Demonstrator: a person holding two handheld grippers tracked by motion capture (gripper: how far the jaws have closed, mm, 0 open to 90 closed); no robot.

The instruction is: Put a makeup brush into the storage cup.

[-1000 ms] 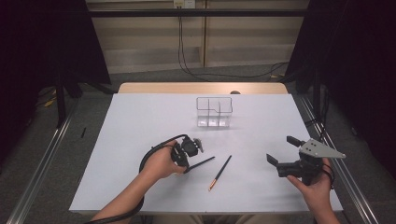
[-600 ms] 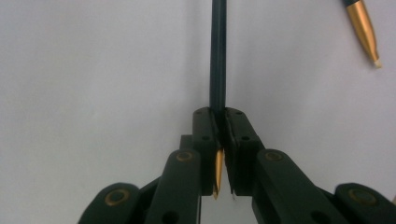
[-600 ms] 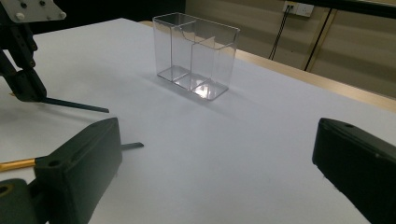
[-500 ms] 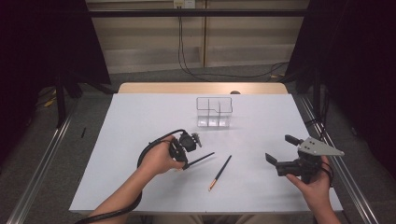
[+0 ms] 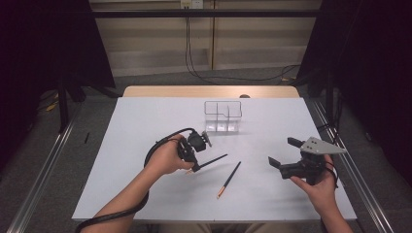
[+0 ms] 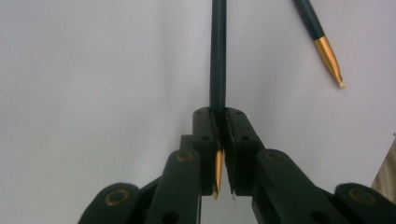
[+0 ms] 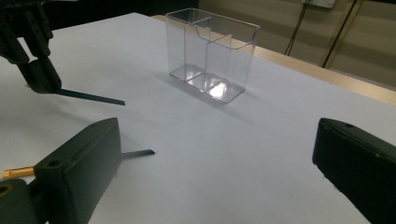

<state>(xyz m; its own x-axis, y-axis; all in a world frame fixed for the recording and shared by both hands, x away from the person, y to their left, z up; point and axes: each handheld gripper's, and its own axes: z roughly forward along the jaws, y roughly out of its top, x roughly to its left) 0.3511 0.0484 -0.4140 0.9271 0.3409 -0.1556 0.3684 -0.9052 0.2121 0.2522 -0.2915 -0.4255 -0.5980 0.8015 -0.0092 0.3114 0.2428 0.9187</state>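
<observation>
Jaws of the left gripper [image 6: 219, 140] clamp a dark pencil [image 6: 217, 56] near its gold tip, just above the white table [image 5: 145, 126]; right gripper [image 5: 283, 153] gapes empty.

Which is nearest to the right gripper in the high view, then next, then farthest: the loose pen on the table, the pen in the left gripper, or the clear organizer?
From the right gripper:
1. Loose pen, on the table to its left.
2. Held pen, farther left, clamped in the left gripper.
3. Clear organizer, toward the table's far side.
</observation>
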